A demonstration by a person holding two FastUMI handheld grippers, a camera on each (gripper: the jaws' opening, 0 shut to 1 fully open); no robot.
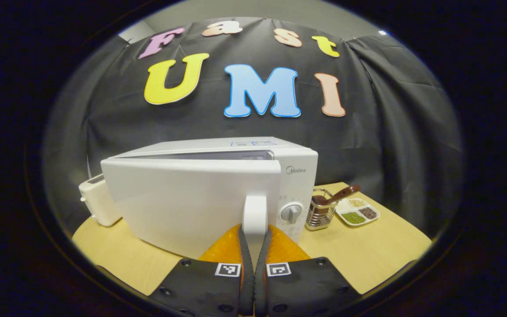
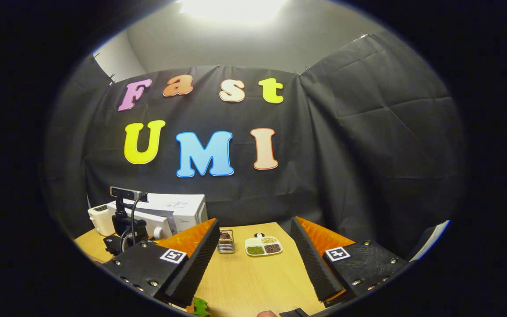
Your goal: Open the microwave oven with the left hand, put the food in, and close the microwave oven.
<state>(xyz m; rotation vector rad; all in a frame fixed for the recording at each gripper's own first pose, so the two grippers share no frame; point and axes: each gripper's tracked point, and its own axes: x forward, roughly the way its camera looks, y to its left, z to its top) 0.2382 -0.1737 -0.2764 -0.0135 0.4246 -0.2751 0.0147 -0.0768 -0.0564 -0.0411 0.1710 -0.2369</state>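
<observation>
While the left tool [image 1: 254, 246] is pinched narrow on the microwave's door handle [image 1: 254, 215], both fingers pressing its sides, the step in hand is swinging the door [image 1: 183, 202] open. Door's already cracked: top edge stands off the oven body [image 1: 295, 176], gap showing along it.

To do it well: keep the pinch firm but let the wrist turn w/ the door, since the handle travels an arc round the hinge on the far left side of the tool. Pull straight back only and the fingers prob slip off the smooth handle, or the whole oven drags on the table [image 1: 368, 251]. Go steady, open wide enough for food to pass.

Right tool [image 2: 253, 259] hangs w/ jaws wide, nothing between them, over the table [image 2: 253, 281]. Something green [image 2: 200, 306] sits at the bottom edge below it; can't tell if that's the food. Further ahead of it: a metal caddy [image 2: 226, 242] and a divided dish [image 2: 263, 246] of grains. Off to its left, the microwave [image 2: 178, 209] w/ the left tool [image 2: 126, 229] at it, and a toaster [image 2: 100, 219] beyond.
</observation>
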